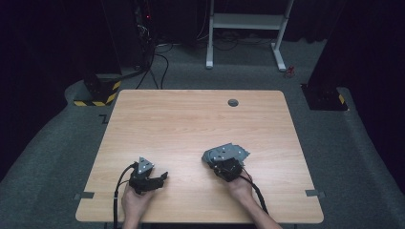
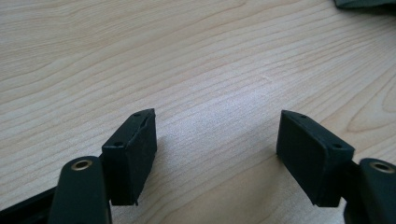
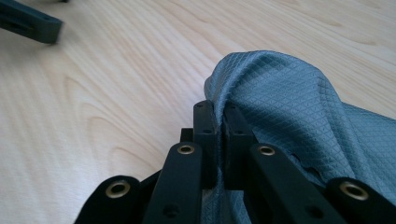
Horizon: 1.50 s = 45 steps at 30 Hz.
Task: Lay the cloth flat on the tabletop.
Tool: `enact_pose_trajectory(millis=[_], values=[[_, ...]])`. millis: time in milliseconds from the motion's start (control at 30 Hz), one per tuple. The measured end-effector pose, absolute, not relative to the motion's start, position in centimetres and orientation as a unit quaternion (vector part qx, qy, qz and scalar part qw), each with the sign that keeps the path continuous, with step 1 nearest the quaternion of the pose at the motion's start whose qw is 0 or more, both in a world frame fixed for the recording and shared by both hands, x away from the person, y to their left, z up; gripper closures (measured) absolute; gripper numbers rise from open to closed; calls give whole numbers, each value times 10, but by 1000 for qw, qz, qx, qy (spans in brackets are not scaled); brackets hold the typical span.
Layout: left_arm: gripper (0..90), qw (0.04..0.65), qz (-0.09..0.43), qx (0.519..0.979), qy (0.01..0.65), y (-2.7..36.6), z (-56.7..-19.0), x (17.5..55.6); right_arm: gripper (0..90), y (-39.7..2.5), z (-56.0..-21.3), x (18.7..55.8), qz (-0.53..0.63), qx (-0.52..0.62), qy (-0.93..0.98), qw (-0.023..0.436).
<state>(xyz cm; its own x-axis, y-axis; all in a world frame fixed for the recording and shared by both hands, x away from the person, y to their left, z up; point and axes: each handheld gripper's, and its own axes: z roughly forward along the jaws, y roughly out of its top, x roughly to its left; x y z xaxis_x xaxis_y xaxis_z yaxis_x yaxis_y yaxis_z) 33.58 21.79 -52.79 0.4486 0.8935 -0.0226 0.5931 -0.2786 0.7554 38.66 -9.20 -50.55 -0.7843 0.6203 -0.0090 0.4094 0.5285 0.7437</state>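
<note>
1. Right gripper (image 3: pixel 219 116): jaws pressed together on a raised fold of the grey quilted cloth (image 3: pixel 289 121). In the high view the same gripper (image 1: pixel 228 167) sits at the near edge of the cloth (image 1: pixel 237 151), which lies crumpled on the wooden table (image 1: pixel 191 119), right of centre and toward our side.
2. Left gripper (image 2: pixel 217 135): jaws spread wide, nothing between them, bare wood under them. In the high view it (image 1: pixel 160 178) rests low on the table, left of the cloth and well apart from it.
3. Key relation: the cloth lies to the right of the left gripper, a dark corner of it (image 2: pixel 369 3) just at the top right of the left gripper view. We judge the left gripper must travel right and slightly forward to reach a free edge.
4. Long axis of the cloth: roughly left to right; too bunched to say more.
5. Surroundings: a grommet hole (image 1: pixel 233 102) at the far edge; nothing stands between the grippers.
</note>
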Motion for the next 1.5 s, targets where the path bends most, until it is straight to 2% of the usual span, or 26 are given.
enact_pose_trajectory(millis=[500,600,633,800,900,967,1133,1400,1500], values=[[293,352,218,775,477,216,-528,336,851,-62,-513,374,382,263,878,116],[300,352,218,775,478,216,-528,336,801,-63,-514,375,386,264,877,109],[302,355,216,773,480,216,-528,337,711,-64,-513,373,388,267,876,102],[305,371,199,760,495,219,-527,338,641,-83,-506,362,422,265,861,99],[320,380,190,763,487,216,-527,338,654,-105,-500,355,439,272,851,100],[334,384,185,768,478,209,-527,338,700,-121,-499,354,435,284,847,113],[345,397,176,785,441,184,-518,339,741,-153,-508,366,417,333,836,131],[359,427,165,804,379,140,-493,341,725,-151,-517,373,409,347,833,135],[421,429,165,812,359,124,-485,339,727,-145,-522,373,397,345,839,138]])
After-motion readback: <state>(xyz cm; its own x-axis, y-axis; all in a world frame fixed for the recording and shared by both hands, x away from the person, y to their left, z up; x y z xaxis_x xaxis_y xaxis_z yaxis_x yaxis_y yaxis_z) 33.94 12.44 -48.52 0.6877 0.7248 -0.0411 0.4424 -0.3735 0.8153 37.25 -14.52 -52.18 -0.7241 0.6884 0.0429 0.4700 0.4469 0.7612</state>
